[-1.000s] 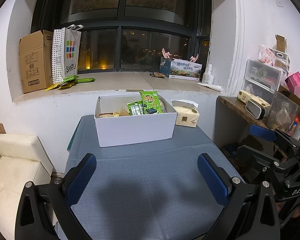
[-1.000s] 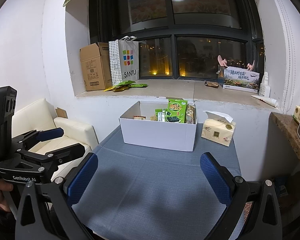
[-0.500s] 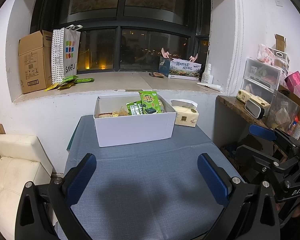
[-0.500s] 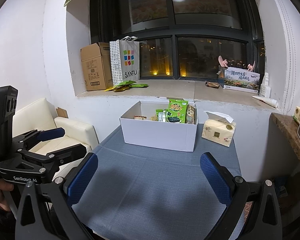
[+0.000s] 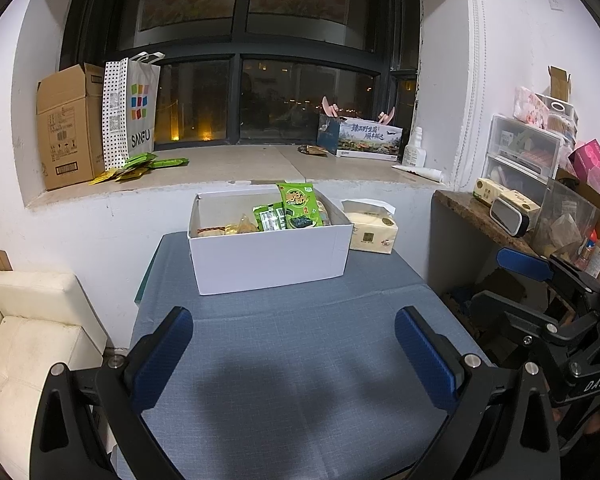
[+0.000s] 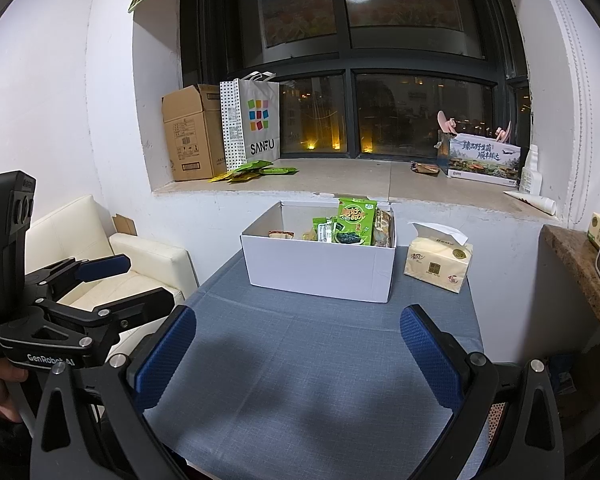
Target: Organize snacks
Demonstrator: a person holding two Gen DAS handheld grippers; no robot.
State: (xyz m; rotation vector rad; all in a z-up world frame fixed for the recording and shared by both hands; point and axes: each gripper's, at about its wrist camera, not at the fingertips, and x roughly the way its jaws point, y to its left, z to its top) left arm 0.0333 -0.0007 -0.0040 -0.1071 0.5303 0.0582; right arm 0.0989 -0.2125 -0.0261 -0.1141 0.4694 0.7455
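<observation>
Both grippers, left gripper (image 5: pixel 294 354) and right gripper (image 6: pixel 298 354), hang with fingers spread and empty over the near table (image 5: pixel 300 360); the white box (image 5: pixel 268 256) of snacks (image 5: pixel 300 206) lies straight ahead at the far edge, long axis left-right, neither clearly nearer.

light: even indoor, from above | window (image 5: pixel 268 100): dark, ceiling-light glare on glass | shadows: soft blotches on near table (image 5: pixel 300 380) | focus: sharp | edges: strong fisheye bend, black corners
</observation>
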